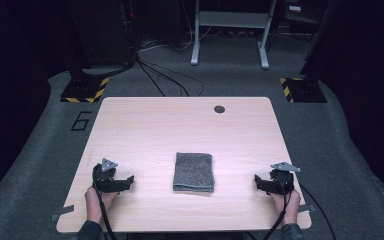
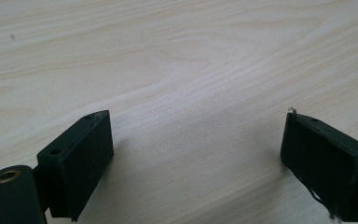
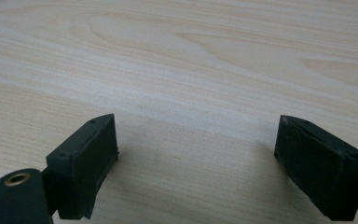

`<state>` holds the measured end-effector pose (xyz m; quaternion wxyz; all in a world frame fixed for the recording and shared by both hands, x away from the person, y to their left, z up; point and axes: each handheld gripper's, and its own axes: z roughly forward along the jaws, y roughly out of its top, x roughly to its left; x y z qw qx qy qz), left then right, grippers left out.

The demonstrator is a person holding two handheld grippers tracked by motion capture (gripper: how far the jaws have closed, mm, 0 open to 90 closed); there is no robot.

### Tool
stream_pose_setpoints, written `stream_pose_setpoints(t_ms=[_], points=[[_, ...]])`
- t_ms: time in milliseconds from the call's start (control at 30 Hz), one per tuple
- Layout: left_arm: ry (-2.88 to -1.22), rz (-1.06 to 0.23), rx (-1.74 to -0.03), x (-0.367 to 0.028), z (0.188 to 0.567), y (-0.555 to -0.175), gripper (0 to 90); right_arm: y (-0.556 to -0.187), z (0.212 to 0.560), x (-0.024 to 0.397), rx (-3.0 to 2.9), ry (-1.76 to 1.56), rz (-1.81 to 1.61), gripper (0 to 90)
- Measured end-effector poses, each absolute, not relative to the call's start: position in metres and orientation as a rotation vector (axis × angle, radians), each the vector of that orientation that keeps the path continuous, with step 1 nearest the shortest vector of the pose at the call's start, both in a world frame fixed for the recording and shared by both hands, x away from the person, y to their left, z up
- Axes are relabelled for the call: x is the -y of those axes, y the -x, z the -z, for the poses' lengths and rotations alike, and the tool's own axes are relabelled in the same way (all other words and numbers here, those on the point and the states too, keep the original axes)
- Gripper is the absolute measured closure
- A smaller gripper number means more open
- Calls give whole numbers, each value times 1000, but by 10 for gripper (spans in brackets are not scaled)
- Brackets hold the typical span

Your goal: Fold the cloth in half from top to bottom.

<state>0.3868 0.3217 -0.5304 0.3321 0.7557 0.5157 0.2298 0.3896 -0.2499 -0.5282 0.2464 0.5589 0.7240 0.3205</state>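
Observation:
A folded grey cloth (image 1: 194,172) lies flat on the light wooden table (image 1: 180,125), a little in front of its middle. My left gripper (image 1: 128,182) rests low over the table to the cloth's left, jaws wide apart with bare wood between them (image 2: 198,140). To the cloth's right my right gripper (image 1: 258,182) sits just as low, its jaws also spread over bare wood (image 3: 196,142). Both grippers point inward toward the cloth and stand apart from it. Neither holds anything.
A small dark round hole (image 1: 219,109) marks the table's far side. Beyond the table are cables (image 1: 160,75) on the grey floor, two yellow-and-black striped stand bases (image 1: 85,90) (image 1: 302,89) and a white frame's legs (image 1: 230,35).

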Motion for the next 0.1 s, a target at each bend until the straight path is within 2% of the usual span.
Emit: stream_pose_setpoints(t_ms=[100], points=[[-1982,-595,-1347,-322,530,-386,88,-390,528,250,-1974,-1525,-876,122]])
